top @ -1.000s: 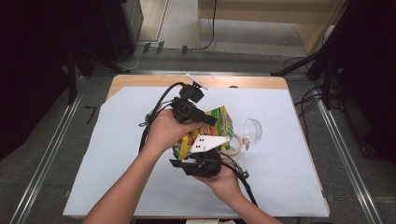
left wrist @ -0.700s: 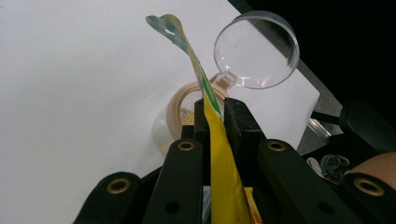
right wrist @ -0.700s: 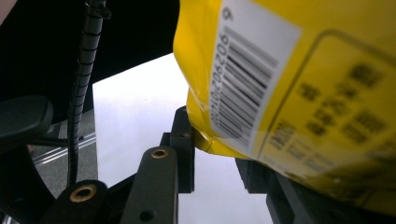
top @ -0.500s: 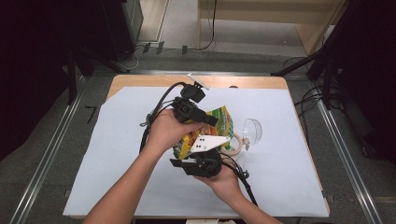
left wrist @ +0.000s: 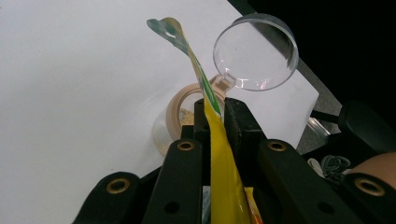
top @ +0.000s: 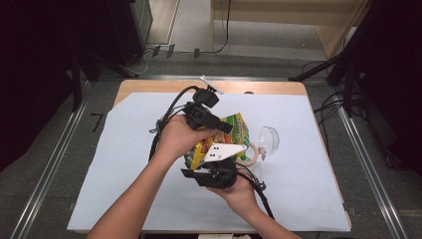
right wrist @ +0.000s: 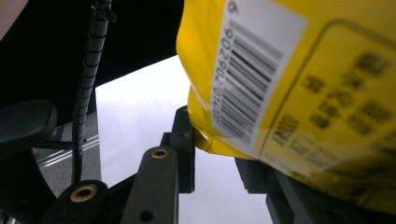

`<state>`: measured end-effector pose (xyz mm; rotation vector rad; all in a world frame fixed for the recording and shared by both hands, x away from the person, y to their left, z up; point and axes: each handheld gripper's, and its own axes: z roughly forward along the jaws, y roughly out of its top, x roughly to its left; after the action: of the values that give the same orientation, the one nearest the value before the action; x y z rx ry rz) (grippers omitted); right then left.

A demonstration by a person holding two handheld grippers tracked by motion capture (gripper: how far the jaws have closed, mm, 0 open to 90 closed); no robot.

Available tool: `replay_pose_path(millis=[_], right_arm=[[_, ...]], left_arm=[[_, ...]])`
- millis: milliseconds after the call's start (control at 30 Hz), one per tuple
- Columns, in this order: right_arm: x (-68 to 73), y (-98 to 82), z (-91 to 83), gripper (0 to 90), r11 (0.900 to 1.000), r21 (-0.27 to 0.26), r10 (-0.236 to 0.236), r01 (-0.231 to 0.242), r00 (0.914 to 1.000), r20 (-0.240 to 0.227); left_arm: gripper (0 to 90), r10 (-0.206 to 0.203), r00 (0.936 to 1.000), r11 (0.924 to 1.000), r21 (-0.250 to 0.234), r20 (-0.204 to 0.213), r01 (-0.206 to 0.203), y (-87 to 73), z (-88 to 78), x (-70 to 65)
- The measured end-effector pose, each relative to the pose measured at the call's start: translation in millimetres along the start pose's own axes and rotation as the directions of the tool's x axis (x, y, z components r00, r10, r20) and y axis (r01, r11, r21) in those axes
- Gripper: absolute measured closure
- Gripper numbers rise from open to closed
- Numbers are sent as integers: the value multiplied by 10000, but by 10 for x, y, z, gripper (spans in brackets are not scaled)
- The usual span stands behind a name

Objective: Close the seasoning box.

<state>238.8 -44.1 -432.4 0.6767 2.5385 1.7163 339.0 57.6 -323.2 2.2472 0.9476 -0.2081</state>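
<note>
While both claws are gripping it above the worktop (top: 99,164), the yellow bag (top: 234,130) is standing on edge, its long axis pointing away; left claw (left wrist: 215,116) clamping its top seam, right claw (right wrist: 219,154) pinching a lower corner, print blurred.

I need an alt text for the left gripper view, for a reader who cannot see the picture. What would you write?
The left gripper has its two black jaws shut on the thin edge of a yellow snack bag, which rises between them. Beyond it, on the white table cover, lie a clear plastic scoop and a roll of beige tape.
</note>
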Motion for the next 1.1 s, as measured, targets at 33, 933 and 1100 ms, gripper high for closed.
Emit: replay_pose_path(millis=[33, 933, 1100], right_arm=[[0, 0, 1, 722, 10000, 7, -5, 5, 10000, 7], [-44, -15, -1, 720, 9999, 121, 63, -64, 9999, 90], [-32, -7, -11, 719, 10000, 72, 66, -66, 9999, 77]], left_arm=[[840, -22, 10000, 10000, -13, 14, 22, 0, 3, 4], [836, -21, 9999, 9999, 155, 105, 19, 27, 48, 26], [836, -107, 9999, 9999, 121, 120, 106, 27, 39, 45]])
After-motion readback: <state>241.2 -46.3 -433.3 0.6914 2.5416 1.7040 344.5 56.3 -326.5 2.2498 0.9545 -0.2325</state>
